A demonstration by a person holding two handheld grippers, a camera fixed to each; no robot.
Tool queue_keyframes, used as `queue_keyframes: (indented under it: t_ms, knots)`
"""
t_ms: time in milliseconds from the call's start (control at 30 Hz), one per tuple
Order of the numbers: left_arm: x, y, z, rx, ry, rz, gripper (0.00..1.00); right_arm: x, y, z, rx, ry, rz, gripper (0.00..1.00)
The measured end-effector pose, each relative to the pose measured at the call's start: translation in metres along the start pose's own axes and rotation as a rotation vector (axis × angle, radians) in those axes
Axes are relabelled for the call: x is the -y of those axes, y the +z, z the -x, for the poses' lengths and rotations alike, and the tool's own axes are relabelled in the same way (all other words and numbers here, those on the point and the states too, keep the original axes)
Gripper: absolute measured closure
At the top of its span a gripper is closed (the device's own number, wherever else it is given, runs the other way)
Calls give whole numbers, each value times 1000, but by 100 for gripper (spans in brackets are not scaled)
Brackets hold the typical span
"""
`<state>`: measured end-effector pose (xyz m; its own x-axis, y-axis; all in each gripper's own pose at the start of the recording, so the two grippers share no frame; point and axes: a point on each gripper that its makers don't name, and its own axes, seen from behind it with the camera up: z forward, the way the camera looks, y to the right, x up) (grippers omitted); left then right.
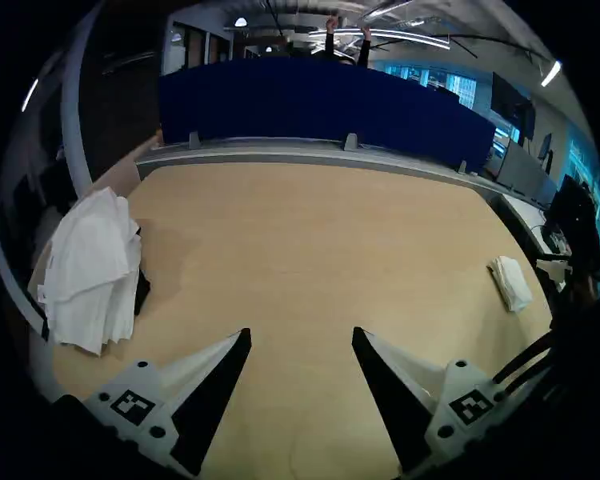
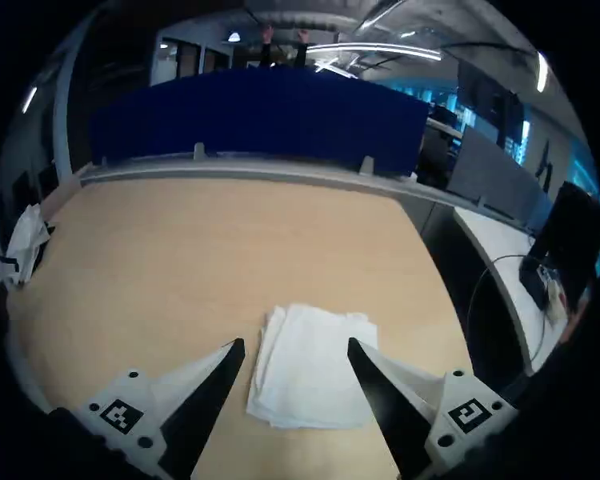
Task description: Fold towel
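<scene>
A folded white towel (image 2: 312, 364) lies flat on the wooden table (image 2: 204, 248), right between and just beyond the fingers of my right gripper (image 2: 294, 352), which is open and not touching it. The same folded towel (image 1: 510, 282) appears small at the table's right edge in the left gripper view. A loose pile of white towels (image 1: 92, 268) sits at the table's left edge, also visible far left as the pile (image 2: 24, 240) in the right gripper view. My left gripper (image 1: 300, 340) hovers open over bare table (image 1: 300, 240), holding nothing.
A blue partition (image 1: 324, 104) with a grey rail runs along the table's far edge. A neighbouring white desk (image 2: 500, 240) with a cable and a dark chair (image 2: 568, 228) stands to the right. A dark object lies under the towel pile.
</scene>
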<state>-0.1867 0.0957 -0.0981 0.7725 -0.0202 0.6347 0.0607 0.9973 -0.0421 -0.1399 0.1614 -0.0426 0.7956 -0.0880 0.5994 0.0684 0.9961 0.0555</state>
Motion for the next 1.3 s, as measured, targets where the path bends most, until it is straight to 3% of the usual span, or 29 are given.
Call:
queue_keyframes:
  t_ms: [200, 567, 767, 1067, 1300]
  knots:
    - [2, 3, -19, -50, -6, 8, 6, 18, -14, -38, -122, 19, -4, 0]
    - [9, 6, -75, -197, 7, 23, 6, 42, -44, -105, -344, 90, 6, 0]
    - [19, 6, -104, -273, 2, 11, 6, 59, -55, -125, -402, 101, -13, 0]
    - [24, 8, -135, -364, 19, 6, 6, 74, -67, -162, -518, 147, -9, 0]
    - [22, 8, -155, -415, 21, 10, 6, 98, -69, -174, -541, 84, -19, 0]
